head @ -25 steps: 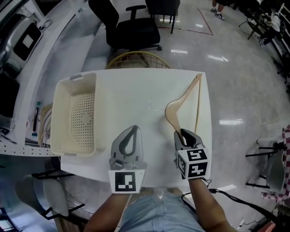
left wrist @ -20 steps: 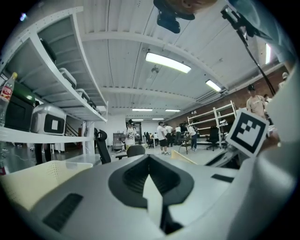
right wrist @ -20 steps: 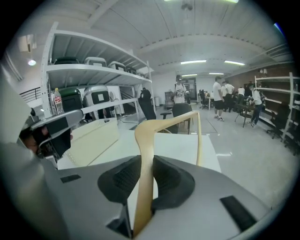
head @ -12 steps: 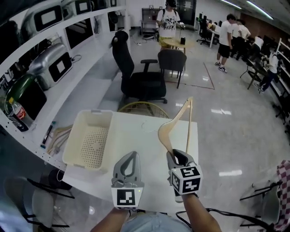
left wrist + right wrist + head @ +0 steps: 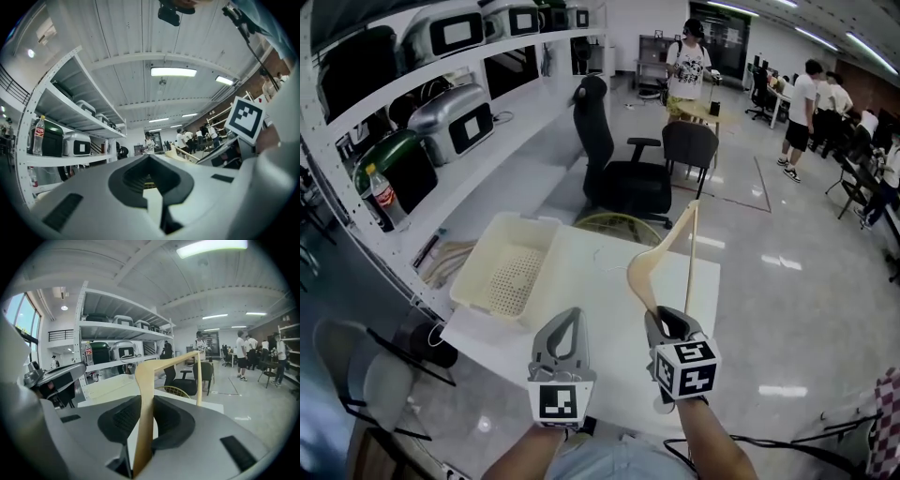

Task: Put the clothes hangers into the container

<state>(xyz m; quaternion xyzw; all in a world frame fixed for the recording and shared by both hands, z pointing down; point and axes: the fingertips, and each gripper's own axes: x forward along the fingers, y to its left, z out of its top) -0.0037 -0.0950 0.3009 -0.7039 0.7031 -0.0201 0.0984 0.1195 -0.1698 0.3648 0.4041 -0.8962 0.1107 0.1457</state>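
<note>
Two handheld grippers, side by side at six o'clock in the head view

- Left gripper (image 5: 571, 315): jaws closed tip to tip, gripping nothing
- Right gripper (image 5: 662, 320): jaws clenched on the lower end of one arm of a wooden clothes hanger (image 5: 642, 265)
- Hanger: rises from the jaws toward twelve o'clock, lifted clear of the white table (image 5: 600, 291); its straight bar stands at one o'clock of the grip
- Cream perforated container (image 5: 476, 270): sits on the table at ten o'clock of the left gripper, well apart from the hanger
- Black office chair (image 5: 623, 183): beyond the table at twelve o'clock
- White shelving (image 5: 412, 141) holding appliances: at nine to eleven o'clock
</note>
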